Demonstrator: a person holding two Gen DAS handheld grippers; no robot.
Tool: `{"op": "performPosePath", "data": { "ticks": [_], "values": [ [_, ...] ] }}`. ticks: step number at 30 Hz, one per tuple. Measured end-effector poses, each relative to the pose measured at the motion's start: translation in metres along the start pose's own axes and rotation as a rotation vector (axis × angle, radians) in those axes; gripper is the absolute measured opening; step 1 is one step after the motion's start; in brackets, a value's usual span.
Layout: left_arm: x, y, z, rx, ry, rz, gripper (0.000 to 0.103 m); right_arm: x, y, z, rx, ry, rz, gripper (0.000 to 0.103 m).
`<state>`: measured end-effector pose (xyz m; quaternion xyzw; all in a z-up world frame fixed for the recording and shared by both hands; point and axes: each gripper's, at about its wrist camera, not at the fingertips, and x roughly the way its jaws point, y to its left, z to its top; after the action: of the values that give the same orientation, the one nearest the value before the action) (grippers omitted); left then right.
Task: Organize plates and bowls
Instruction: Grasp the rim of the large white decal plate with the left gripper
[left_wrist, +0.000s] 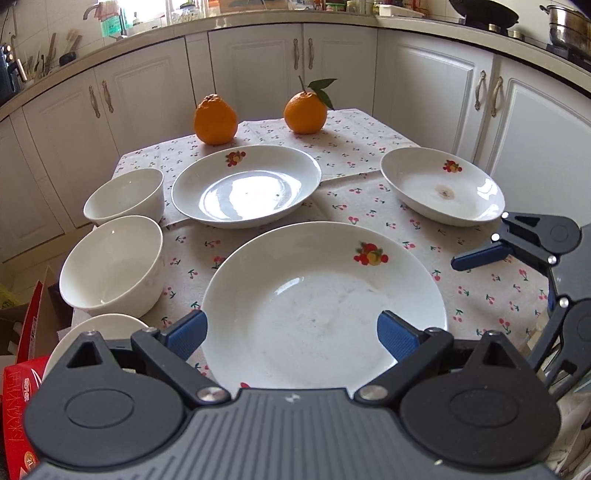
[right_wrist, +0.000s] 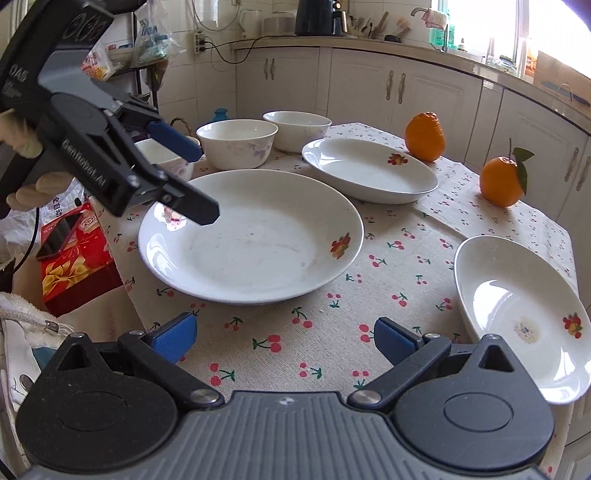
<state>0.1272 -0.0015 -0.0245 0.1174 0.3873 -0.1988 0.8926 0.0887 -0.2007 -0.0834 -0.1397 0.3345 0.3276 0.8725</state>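
Note:
Three white plates with fruit prints lie on the cherry-print tablecloth (left_wrist: 491, 291). The large plate (left_wrist: 325, 306) is nearest, with a second plate (left_wrist: 245, 184) behind it and a third plate (left_wrist: 443, 184) at the right. Two white bowls (left_wrist: 125, 195) (left_wrist: 112, 266) stand at the left, and a third bowl (left_wrist: 96, 332) is partly hidden below them. My left gripper (left_wrist: 291, 336) is open, its pads over the large plate's near rim and holding nothing. My right gripper (right_wrist: 284, 339) is open over bare cloth between the large plate (right_wrist: 251, 240) and the right-hand plate (right_wrist: 517, 314).
Two oranges (left_wrist: 215, 120) (left_wrist: 306, 112) sit at the table's far edge. A red box (right_wrist: 74, 266) with a phone (right_wrist: 59, 236) on it is beside the table's left side. White kitchen cabinets (left_wrist: 258, 66) surround the table. A gloved hand (right_wrist: 33, 188) holds the left gripper.

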Motion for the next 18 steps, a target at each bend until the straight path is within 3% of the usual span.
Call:
{"op": "performPosePath", "data": {
  "ticks": [11,18],
  "values": [
    [0.039,0.029,0.029,-0.102,0.171,-0.056,0.097,0.025,-0.008,0.001,-0.021,0.009,0.089,0.103],
    [0.055,0.031,0.04,-0.085,0.249,-0.072,0.096,0.025,-0.01,-0.003,-0.042,-0.018,0.117,0.103]
  ]
}}
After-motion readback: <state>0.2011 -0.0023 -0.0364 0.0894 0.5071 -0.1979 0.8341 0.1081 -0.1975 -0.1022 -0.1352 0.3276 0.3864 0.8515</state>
